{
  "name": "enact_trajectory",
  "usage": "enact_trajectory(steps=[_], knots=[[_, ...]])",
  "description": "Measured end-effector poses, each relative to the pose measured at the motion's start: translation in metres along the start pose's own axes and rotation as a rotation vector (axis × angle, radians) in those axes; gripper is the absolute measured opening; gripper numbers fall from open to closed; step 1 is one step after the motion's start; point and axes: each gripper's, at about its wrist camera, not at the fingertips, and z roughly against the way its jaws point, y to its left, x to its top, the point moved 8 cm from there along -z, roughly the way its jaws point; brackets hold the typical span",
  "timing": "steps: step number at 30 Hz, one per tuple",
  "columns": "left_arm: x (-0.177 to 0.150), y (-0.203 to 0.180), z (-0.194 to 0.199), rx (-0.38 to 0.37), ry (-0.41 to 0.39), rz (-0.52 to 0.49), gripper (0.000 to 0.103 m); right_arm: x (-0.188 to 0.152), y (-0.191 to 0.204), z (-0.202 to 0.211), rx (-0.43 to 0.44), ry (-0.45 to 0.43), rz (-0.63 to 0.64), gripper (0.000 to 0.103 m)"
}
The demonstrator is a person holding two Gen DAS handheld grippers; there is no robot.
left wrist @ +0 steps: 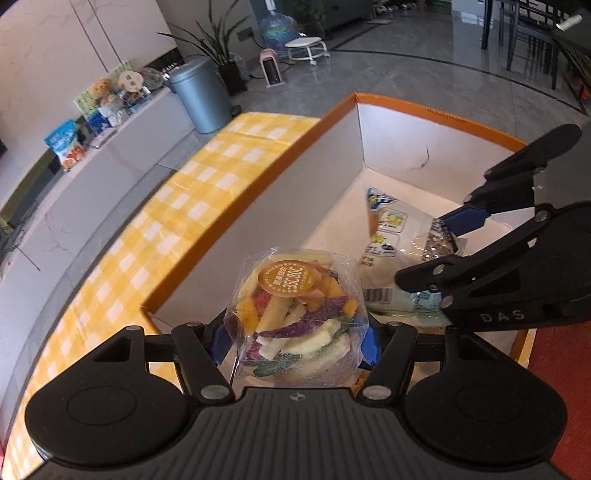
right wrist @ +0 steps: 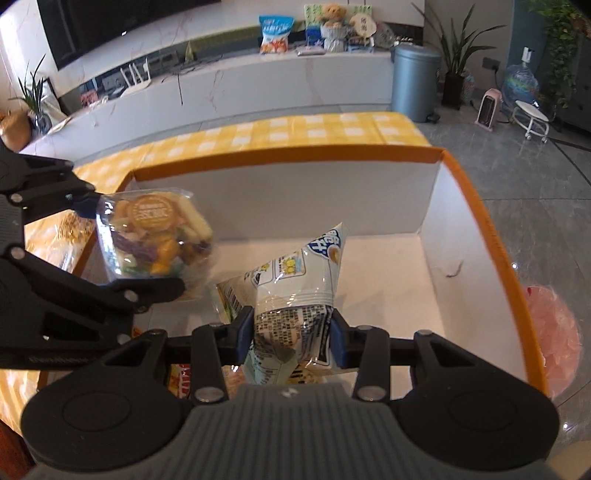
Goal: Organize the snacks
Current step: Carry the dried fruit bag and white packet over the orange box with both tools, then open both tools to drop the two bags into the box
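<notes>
**Snack packs held over an orange-rimmed box: both tongs loaded**

**Left wrist view**
- Left tongs [left wrist: 297, 338]: clenched on a clear pack of mixed dried fruit and vegetable chips [left wrist: 297, 314], blue pads pressed against both sides of it. A round gold sticker sits on top of the pack.
- Box [left wrist: 402, 107]: open, white inside, orange rim. The clear pack is held over its near left corner.
- Right tongs [left wrist: 448, 240]: enter from the right side, gripping a white snack bag [left wrist: 388, 236] with blue and yellow print; a barcode shows at the bag's near end. The bag is inside the box, to the right of the clear pack.
- Desk [left wrist: 207, 177]: covered with a yellow-and-white checked cloth; the box stands on it.
- Background: grey bin [left wrist: 201, 94] on the floor, potted plant [left wrist: 218, 51] behind it, low white counter with packets along the left.

**Right wrist view**
- Right tongs [right wrist: 291, 334]: closed on the white snack bag [right wrist: 295, 295], pads at its two sides; the bag stands tilted, its top corner pointing up toward the back wall of the box [right wrist: 280, 192].
- Left tongs [right wrist: 122, 247]: come in from the left, holding the clear chip pack [right wrist: 155, 236] over the box's left edge, just beside the white bag.
- Desk [right wrist: 314, 129]: checked cloth visible beyond the box.
- Background: grey bin [right wrist: 415, 81], teddy bear [right wrist: 332, 18] on the counter, small white stool [right wrist: 533, 118].
</notes>
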Motion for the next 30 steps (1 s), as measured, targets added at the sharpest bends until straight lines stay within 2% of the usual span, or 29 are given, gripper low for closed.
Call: enact_trajectory(steps=[4,12,19,22,26,30], knots=[[-0.004,0.004,-0.01,-0.026,0.018,0.012,0.076,0.0,0.005,-0.009,0.002,0.033,0.01,0.041],[-0.017,0.001,-0.022,-0.073,0.067,0.037,0.079,0.002,0.014,-0.013,-0.025,0.033,0.075,0.045],[-0.019,-0.004,-0.02,-0.071,0.063,0.03,0.085,0.001,0.019,-0.012,-0.029,0.02,0.1,0.048],[-0.016,-0.002,-0.015,-0.079,0.038,0.058,0.089,0.002,0.017,-0.01,-0.038,0.014,0.096,0.054],[-0.013,0.001,-0.003,-0.076,0.003,0.089,0.09,0.007,0.012,-0.004,-0.05,-0.007,0.071,0.062],[-0.011,0.001,0.016,-0.036,-0.048,0.097,0.09,0.011,0.01,0.006,-0.086,-0.033,0.07,0.074]])
